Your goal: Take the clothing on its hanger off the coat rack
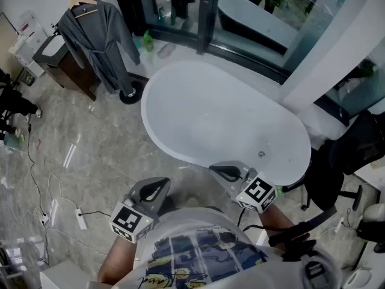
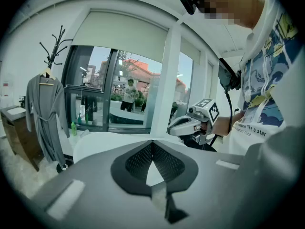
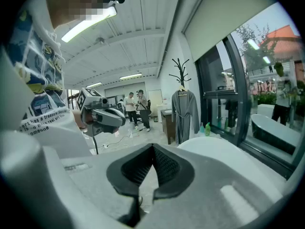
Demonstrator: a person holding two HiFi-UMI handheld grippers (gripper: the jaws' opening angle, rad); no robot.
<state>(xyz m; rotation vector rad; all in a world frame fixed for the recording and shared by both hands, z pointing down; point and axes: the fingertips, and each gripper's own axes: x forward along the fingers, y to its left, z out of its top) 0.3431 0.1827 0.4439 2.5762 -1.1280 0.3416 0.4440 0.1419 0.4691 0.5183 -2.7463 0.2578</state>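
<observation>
A grey robe (image 1: 96,38) hangs on a wooden hanger (image 1: 83,2) from a black coat rack (image 1: 129,93) at the far left of the head view. Both grippers are held low by my body, far from it, on the near side of a white bathtub (image 1: 180,95). My left gripper (image 1: 162,184) is shut and empty. My right gripper (image 1: 218,170) is also shut with nothing in it. In the left gripper view the robe (image 2: 45,113) hangs at the left. The right gripper view has the robe (image 3: 184,113) straight ahead under the coat rack (image 3: 180,70).
A dark wooden cabinet (image 1: 67,66) stands left of the rack. A green bottle (image 1: 147,41) sits by the glass wall. Cables and a power strip (image 1: 81,220) lie on the marble floor at left. A black office chair (image 1: 337,173) is at right. People (image 3: 136,109) stand far back.
</observation>
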